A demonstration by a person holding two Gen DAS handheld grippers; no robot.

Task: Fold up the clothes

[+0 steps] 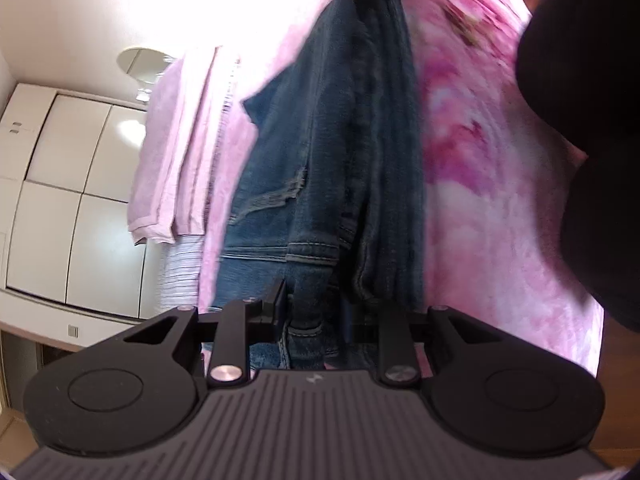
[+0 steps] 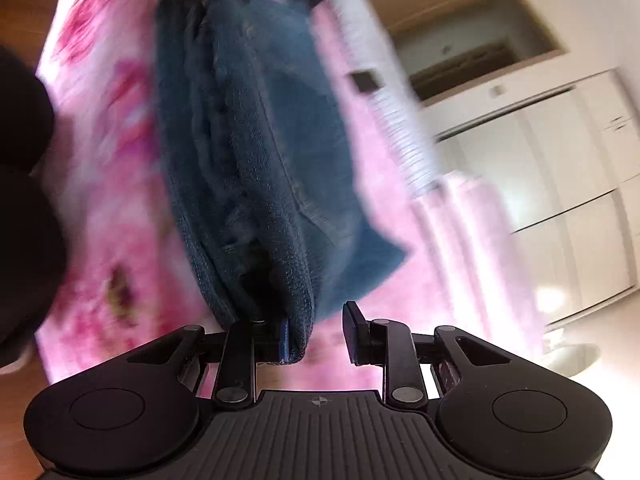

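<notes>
Left wrist: left hand-held gripper (image 1: pixel 316 312) clamps jeans (image 1: pixel 332 152) hem | right hand-held gripper (image 2: pixel 316 334) released, hem beside one pad

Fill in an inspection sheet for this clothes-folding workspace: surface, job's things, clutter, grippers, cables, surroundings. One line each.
Surface: pink floral bedspread, bare beside the clothes.
Job's things: dark blue jeans stretched lengthwise between the two grippers; folded pink garment lying beside them on a striped cloth.
Clutter: nothing seen.
Grippers: left gripper shut on the jeans' waist end; right gripper open, the jeans' hem lying against one finger, the other finger clear.
Cables: nothing seen.
Surroundings: white wardrobe doors, round ceiling lamp, wooden floor, a dark sleeve at the edge.
</notes>
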